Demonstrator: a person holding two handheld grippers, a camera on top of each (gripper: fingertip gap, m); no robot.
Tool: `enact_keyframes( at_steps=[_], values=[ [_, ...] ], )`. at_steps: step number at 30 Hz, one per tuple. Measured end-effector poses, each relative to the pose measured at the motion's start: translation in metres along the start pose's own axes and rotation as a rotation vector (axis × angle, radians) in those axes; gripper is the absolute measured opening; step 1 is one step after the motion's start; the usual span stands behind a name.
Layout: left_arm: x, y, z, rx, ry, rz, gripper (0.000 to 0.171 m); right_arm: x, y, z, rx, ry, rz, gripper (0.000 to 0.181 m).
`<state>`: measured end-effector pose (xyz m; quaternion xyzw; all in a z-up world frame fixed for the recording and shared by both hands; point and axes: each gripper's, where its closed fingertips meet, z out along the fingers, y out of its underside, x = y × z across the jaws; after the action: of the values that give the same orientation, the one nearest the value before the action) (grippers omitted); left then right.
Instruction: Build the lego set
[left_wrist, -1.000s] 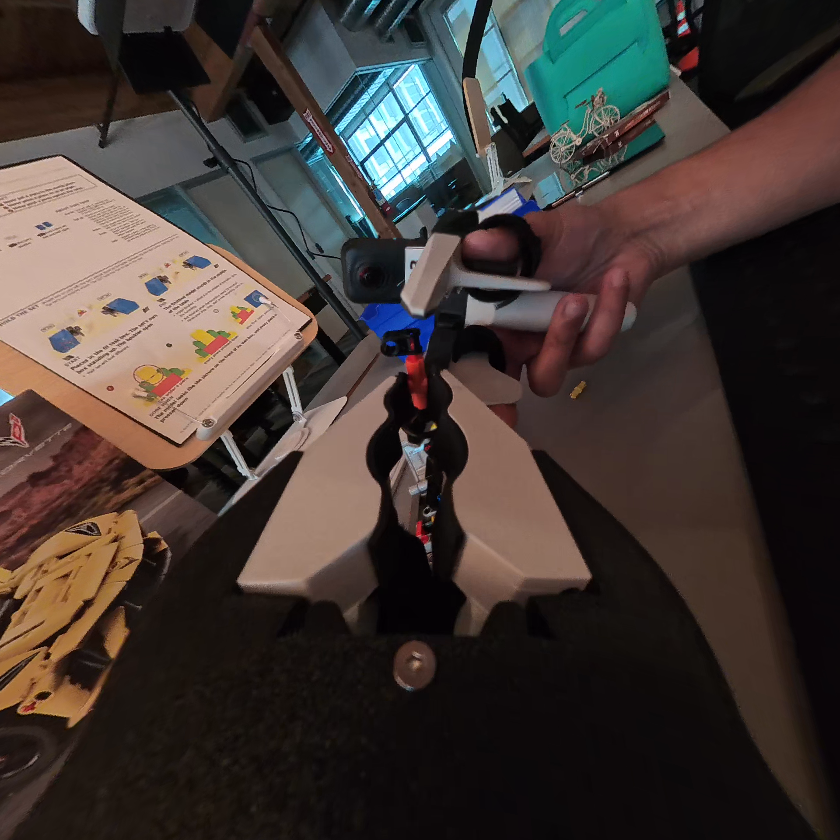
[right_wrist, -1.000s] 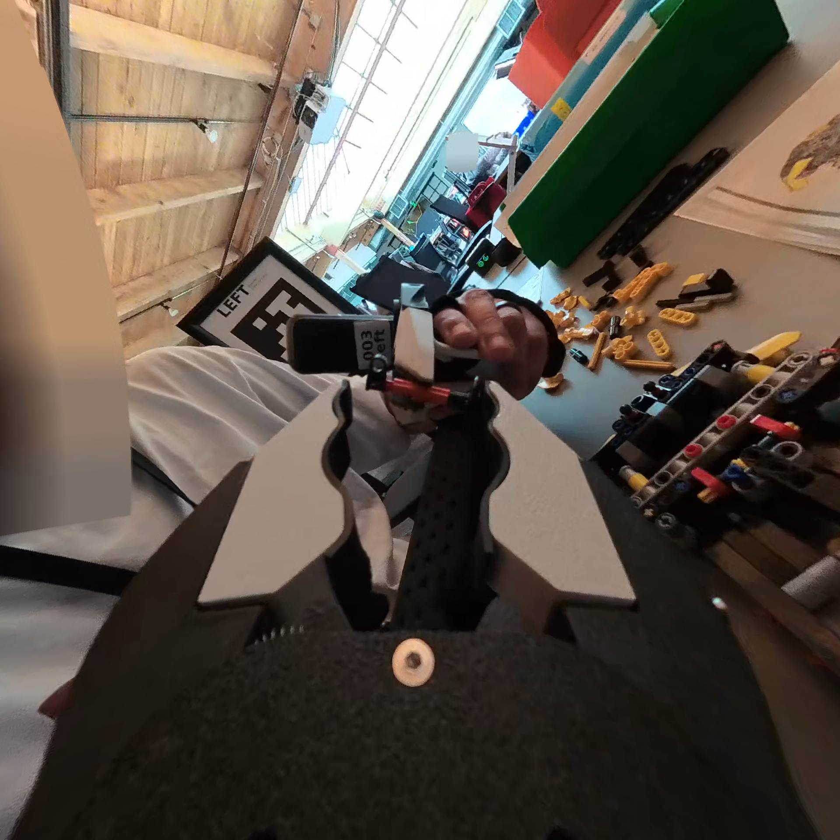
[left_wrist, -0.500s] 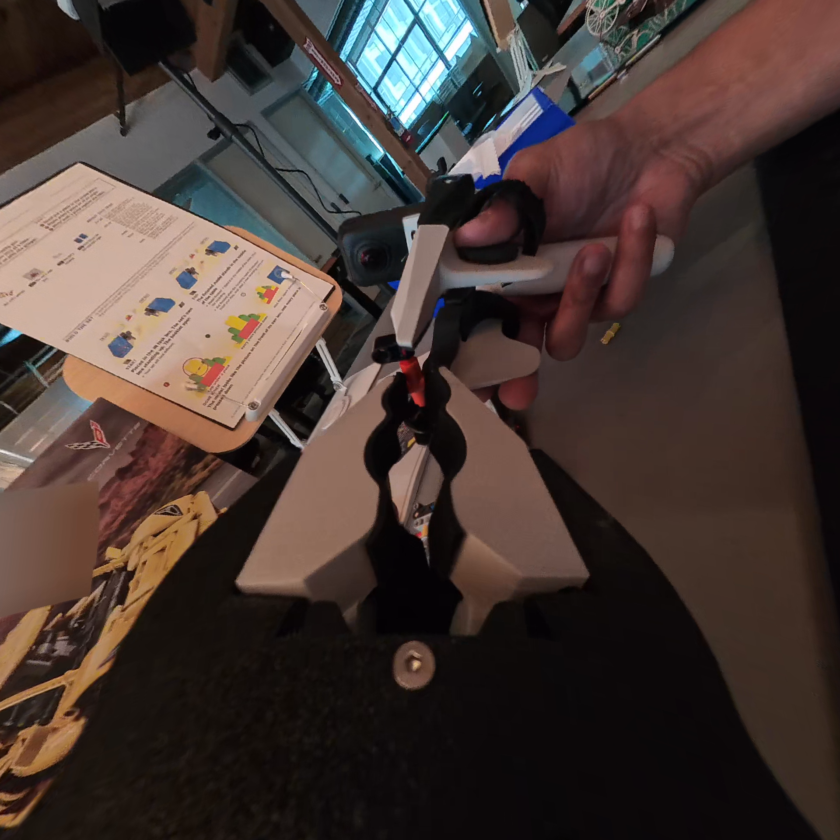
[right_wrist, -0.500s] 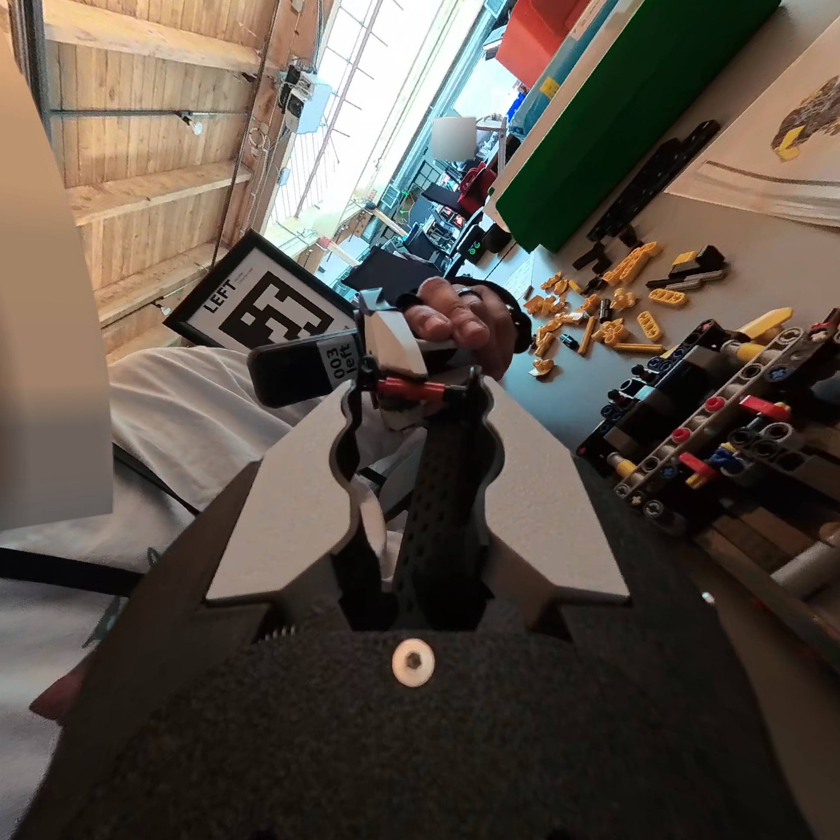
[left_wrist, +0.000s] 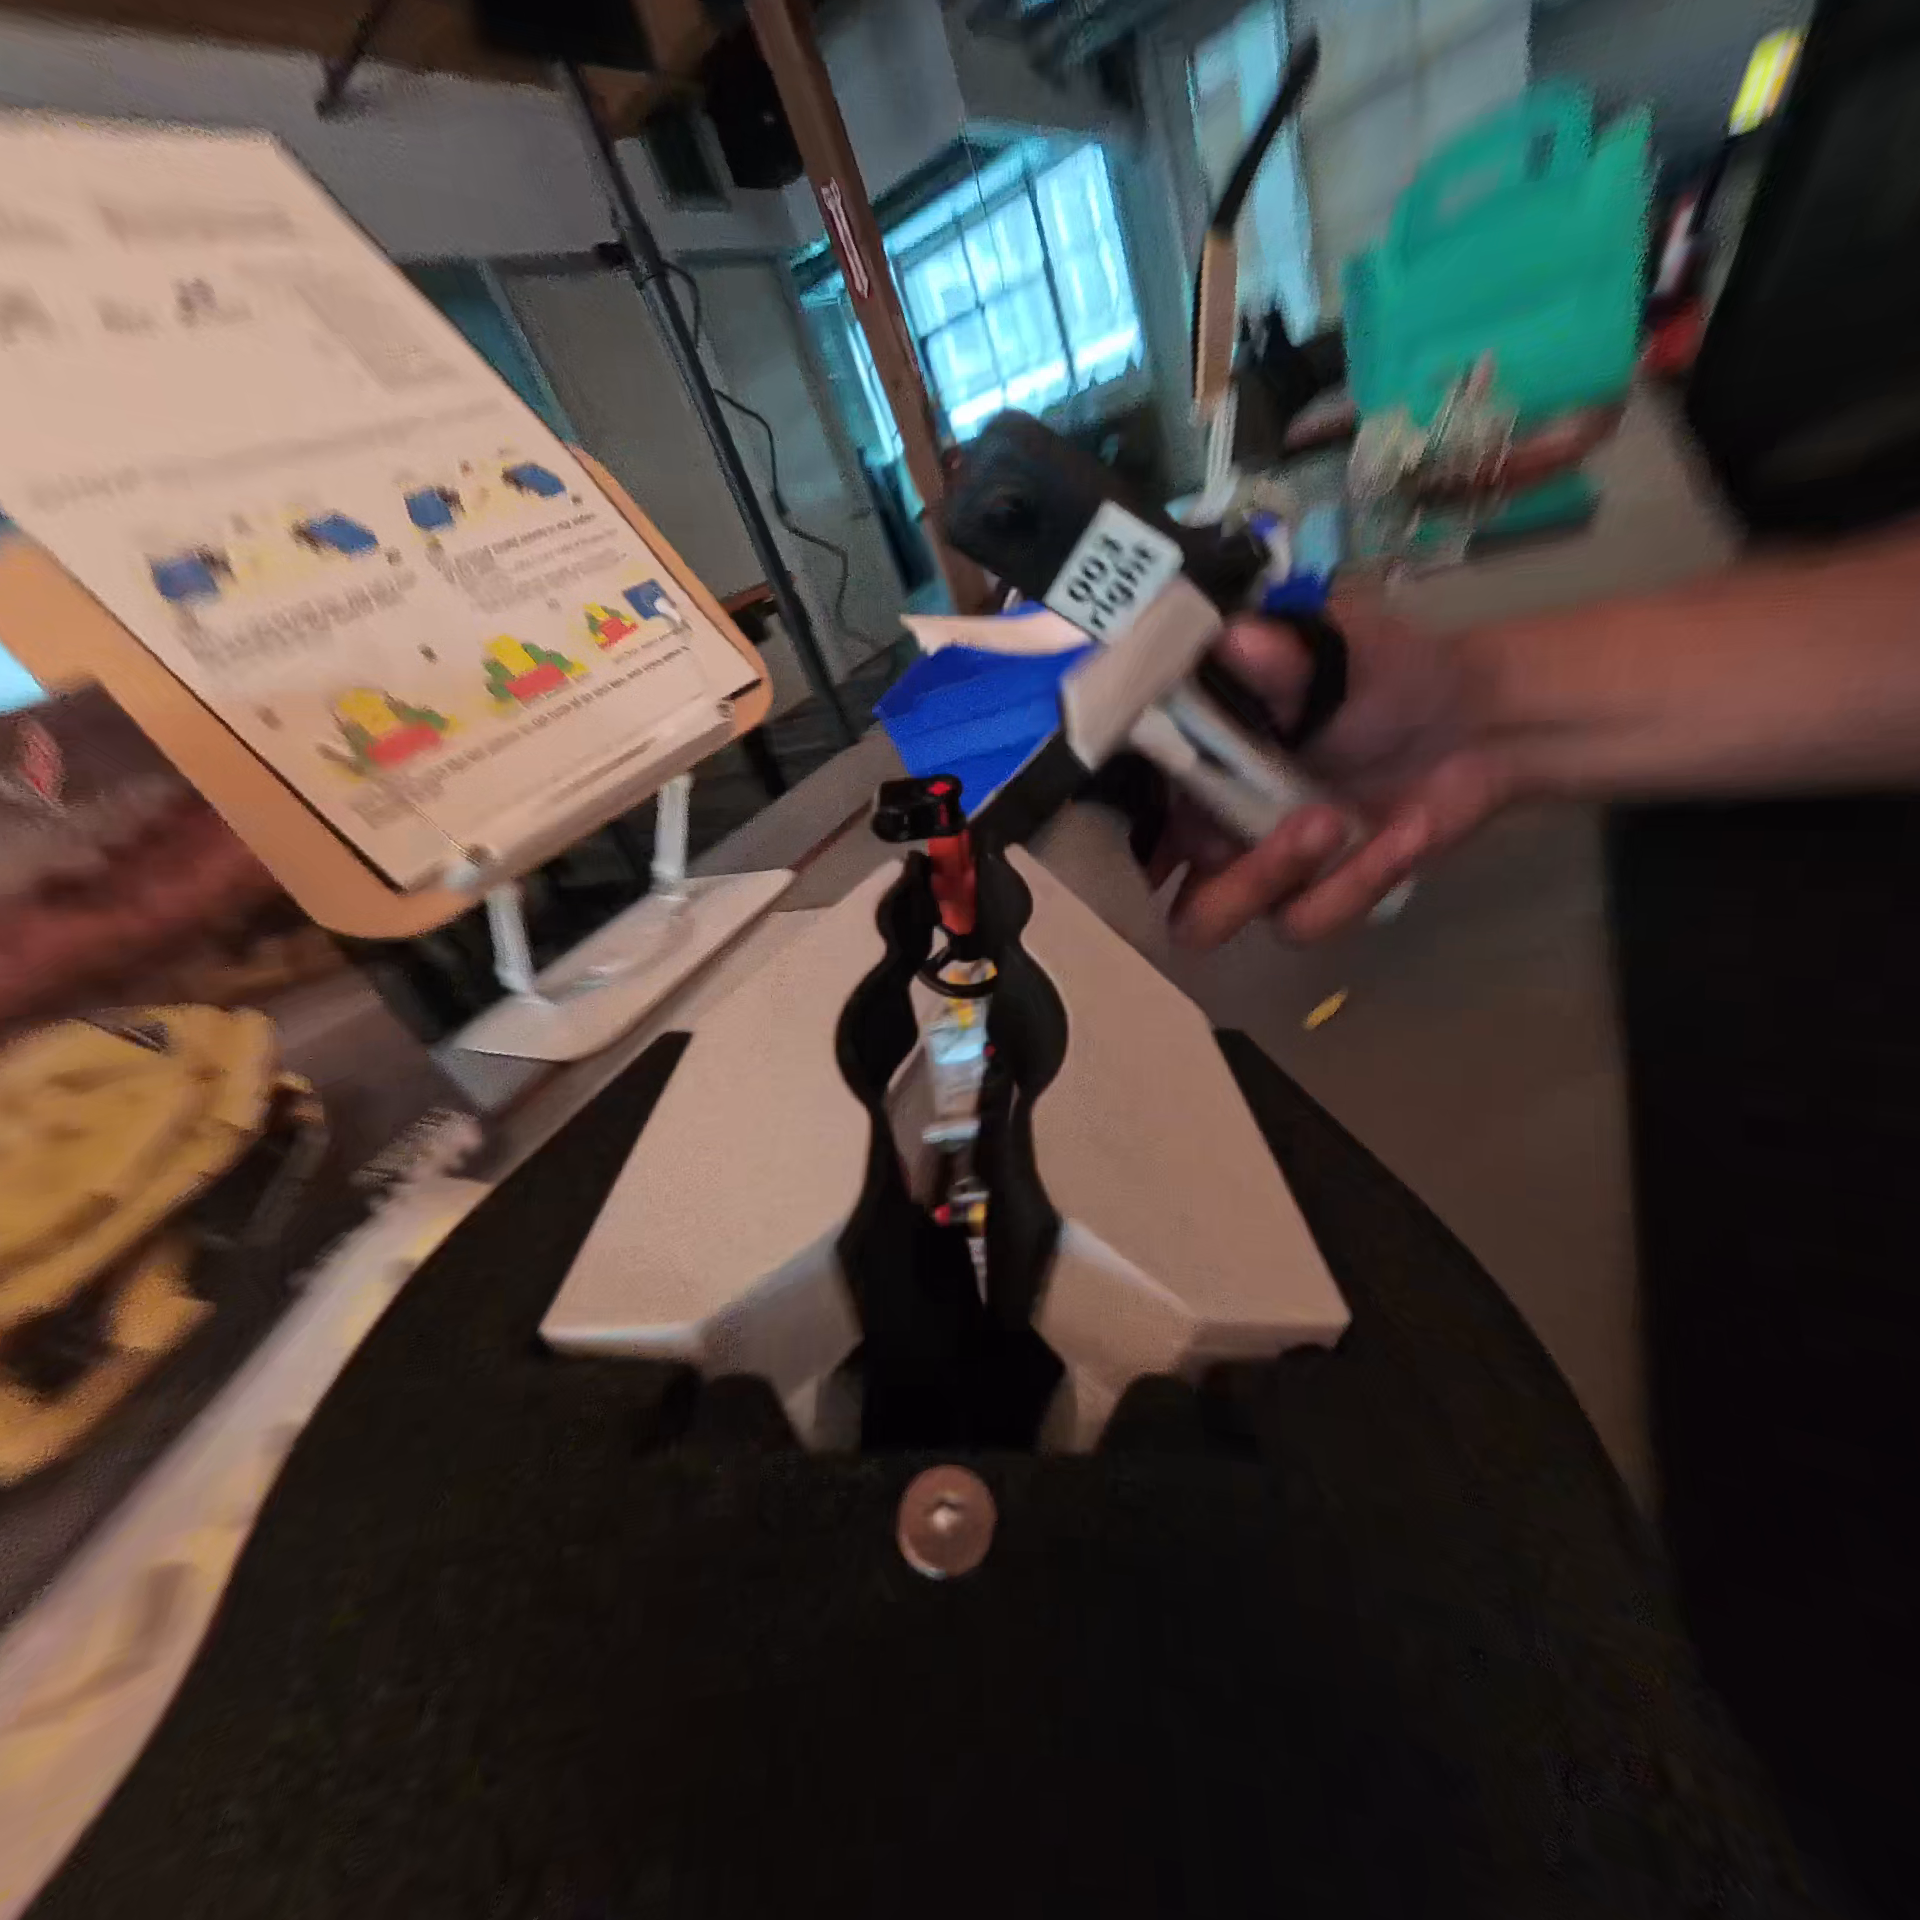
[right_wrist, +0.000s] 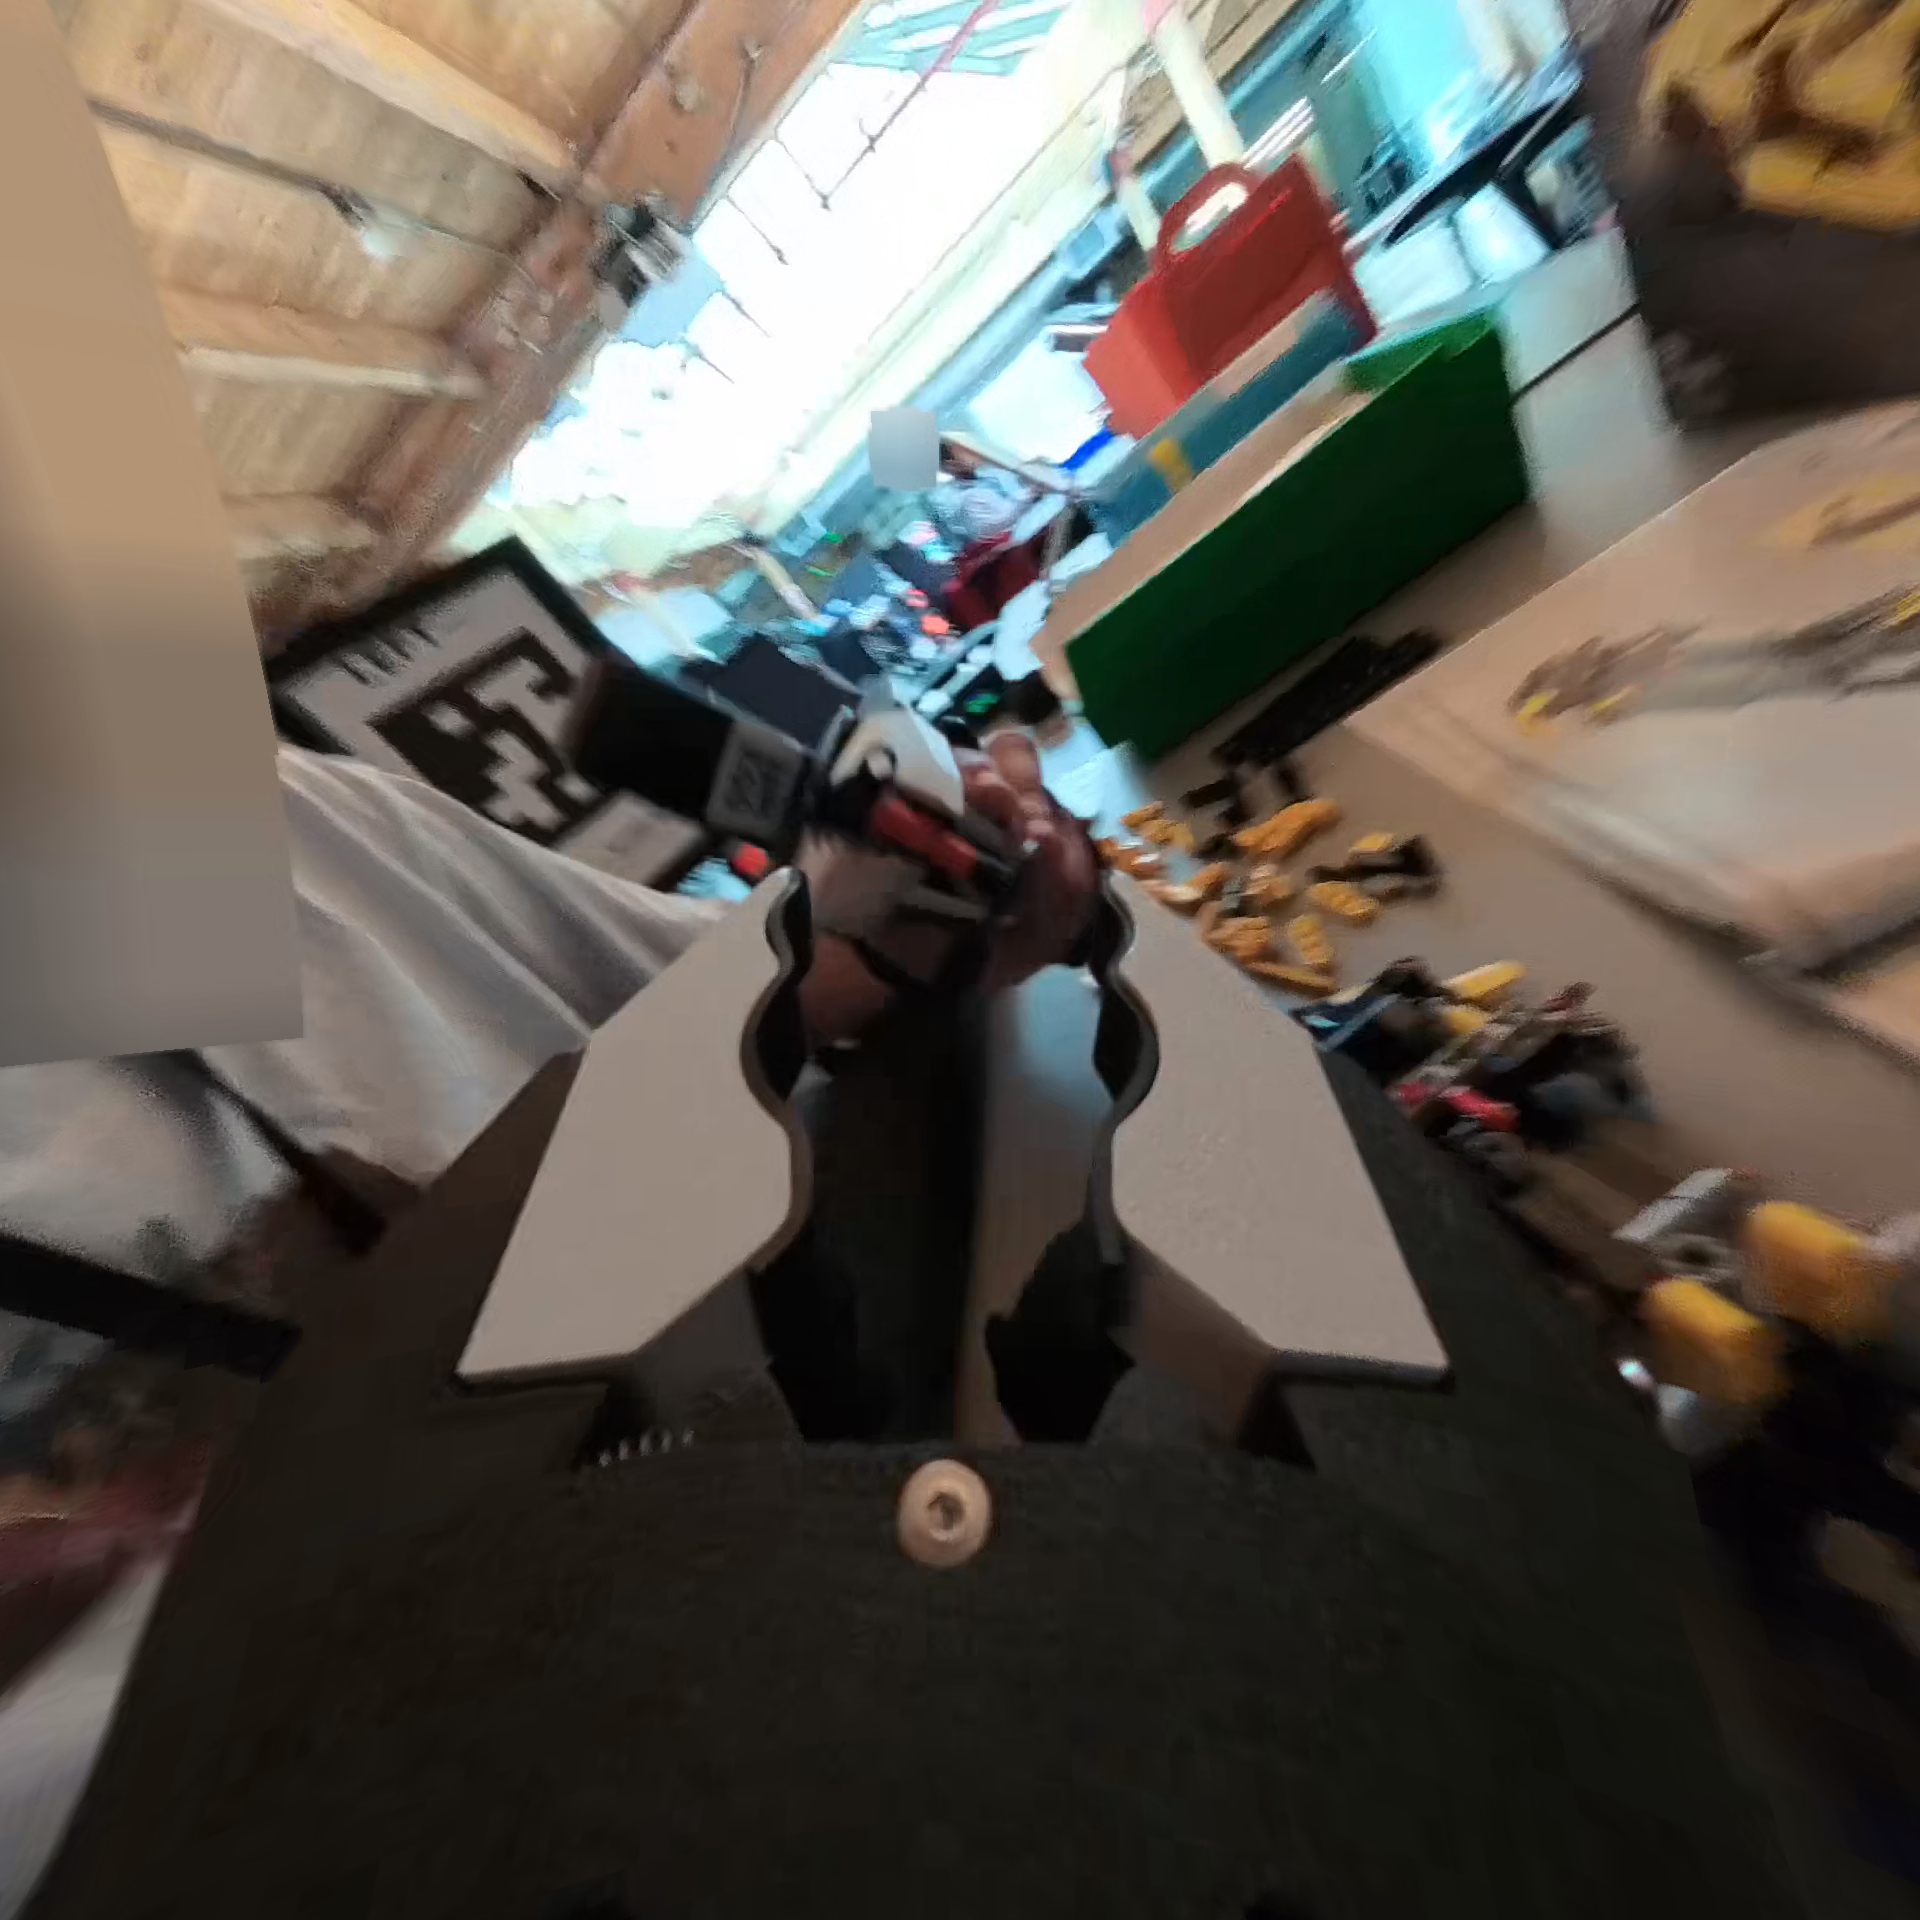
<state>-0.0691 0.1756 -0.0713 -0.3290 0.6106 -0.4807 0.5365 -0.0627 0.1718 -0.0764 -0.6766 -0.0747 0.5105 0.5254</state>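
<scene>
My left gripper (left_wrist: 954, 920) is shut on a red Lego axle (left_wrist: 949, 868) that stands up between its tips, with a small black connector (left_wrist: 914, 808) on its top end. My right gripper (right_wrist: 945, 914) is open and empty, its jaws well apart. It also shows in the left wrist view (left_wrist: 1049, 758), held in a hand just beyond and right of the axle, apart from it. In the right wrist view the left gripper (right_wrist: 935, 862) with the red axle (right_wrist: 920, 831) is just beyond my right fingertips. Both views are motion-blurred.
A partly built Lego assembly (right_wrist: 1475, 1049) and loose yellow pieces (right_wrist: 1257, 904) lie on the grey table (left_wrist: 1455, 1091). Behind them stand a green box (right_wrist: 1299, 592) and a red box (right_wrist: 1226, 291). An instruction sheet on a stand (left_wrist: 312, 499) and a yellow car picture (left_wrist: 114, 1143) are left. Less than 4 cm separates the two grippers' tips. The yellow car picture (left_wrist: 114, 1143) is about 35 cm from both grippers' fingertips.
The right gripper, which had the axle across its fingertips, has drawn back from it and opened wider. The left gripper keeps the axle. Both have swung, blurring the views.
</scene>
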Motion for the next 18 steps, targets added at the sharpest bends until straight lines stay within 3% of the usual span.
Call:
enact_keyframes(
  at_steps=[3, 5, 10, 18],
  values=[
    [-0.008, -0.012, -0.003, 0.112, 0.100, -0.329, 0.005, 0.008, 0.001, 0.002, 0.011, 0.105, -0.202, 0.052],
    [-0.008, -0.016, -0.004, 0.174, 0.152, -0.422, 0.005, -0.002, -0.003, 0.010, 0.066, 0.059, -0.209, 0.051],
    [0.003, -0.031, -0.007, 0.304, 0.260, -0.485, 0.005, -0.017, 0.001, 0.018, 0.050, -0.022, -0.189, 0.049],
    [0.003, -0.027, -0.001, 0.299, 0.264, -0.528, 0.004, -0.017, 0.001, 0.015, 0.048, 0.044, -0.326, 0.022]
  ],
)
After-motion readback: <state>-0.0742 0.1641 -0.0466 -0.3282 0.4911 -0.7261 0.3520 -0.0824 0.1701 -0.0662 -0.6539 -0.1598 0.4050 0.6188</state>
